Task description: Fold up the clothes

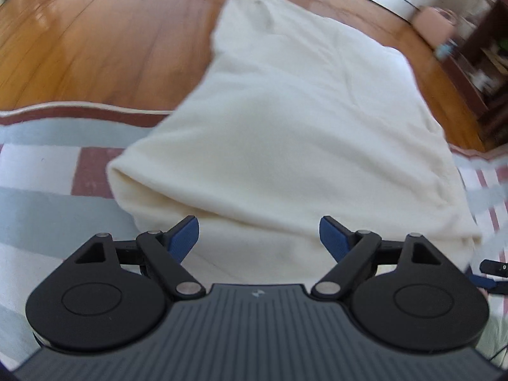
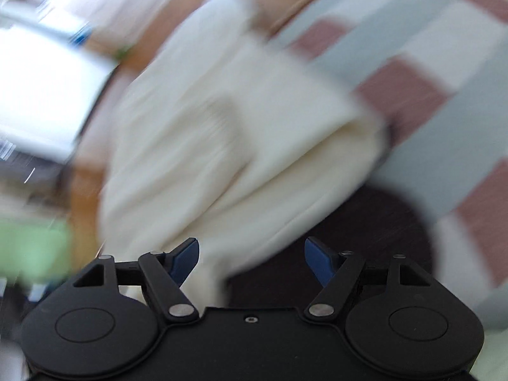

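Left wrist view: cream garment [image 1: 285,120] lies folded mid-frame on checked blanket [image 1: 38,197], left gripper [image 1: 258,238] & right gripper [image 2: 250,262] both agape w/ nothing held, so fold looks released; next needs fresh edge grab.

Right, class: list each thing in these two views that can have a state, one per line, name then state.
Cream garment: folded over, lying flat, partly on the rug, partly on the floor.
Checked rug: spread flat under the garment.
Left hand-held gripper: open, nothing gripped.
Right hand-held gripper: open, nothing gripped; view blurred.
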Demonstrator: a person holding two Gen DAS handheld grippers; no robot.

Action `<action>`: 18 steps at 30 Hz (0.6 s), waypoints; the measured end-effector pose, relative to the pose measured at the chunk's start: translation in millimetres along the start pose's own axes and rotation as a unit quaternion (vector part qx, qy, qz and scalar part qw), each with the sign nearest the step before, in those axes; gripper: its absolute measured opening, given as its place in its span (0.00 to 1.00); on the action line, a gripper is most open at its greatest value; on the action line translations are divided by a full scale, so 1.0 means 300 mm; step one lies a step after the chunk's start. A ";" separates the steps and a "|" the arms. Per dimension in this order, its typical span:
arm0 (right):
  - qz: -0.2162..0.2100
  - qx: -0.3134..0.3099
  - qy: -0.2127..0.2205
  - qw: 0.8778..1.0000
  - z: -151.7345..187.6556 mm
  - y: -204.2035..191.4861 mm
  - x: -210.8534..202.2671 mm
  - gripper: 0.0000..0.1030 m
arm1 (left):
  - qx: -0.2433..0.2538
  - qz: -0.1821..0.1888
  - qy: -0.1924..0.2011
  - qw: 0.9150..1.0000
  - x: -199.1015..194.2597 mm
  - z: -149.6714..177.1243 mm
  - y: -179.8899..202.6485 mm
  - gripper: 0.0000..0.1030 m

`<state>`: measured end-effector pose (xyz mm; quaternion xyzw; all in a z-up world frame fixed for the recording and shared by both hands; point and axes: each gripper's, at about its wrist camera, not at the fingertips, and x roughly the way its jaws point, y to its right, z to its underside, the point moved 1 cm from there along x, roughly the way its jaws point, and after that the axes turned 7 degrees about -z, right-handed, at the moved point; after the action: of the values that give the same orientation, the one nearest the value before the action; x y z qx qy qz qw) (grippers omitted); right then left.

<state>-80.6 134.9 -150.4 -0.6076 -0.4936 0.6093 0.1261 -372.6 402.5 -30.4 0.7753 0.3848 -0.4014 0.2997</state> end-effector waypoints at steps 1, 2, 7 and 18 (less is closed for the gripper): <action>-0.010 -0.030 -0.020 0.999 0.023 -0.034 0.024 0.76 | 0.024 0.009 0.008 1.000 -0.011 0.001 0.030 0.81; -0.009 -0.063 -0.038 0.997 0.043 -0.068 0.052 0.76 | 0.049 0.023 0.012 0.998 -0.019 0.006 0.062 0.81; 0.034 -0.213 -0.103 0.971 0.126 -0.196 0.179 0.60 | 0.169 0.069 -0.009 0.983 0.013 0.056 0.226 0.81; 0.104 -0.332 -0.105 0.932 0.221 -0.253 0.081 0.06 | 0.274 -0.006 -0.036 0.961 -0.001 0.184 0.307 0.11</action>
<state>-177.5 159.9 -123.2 -0.5954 -0.6123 0.4807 -0.1988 -317.2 311.3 -43.2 0.8105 0.2536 -0.5209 0.0865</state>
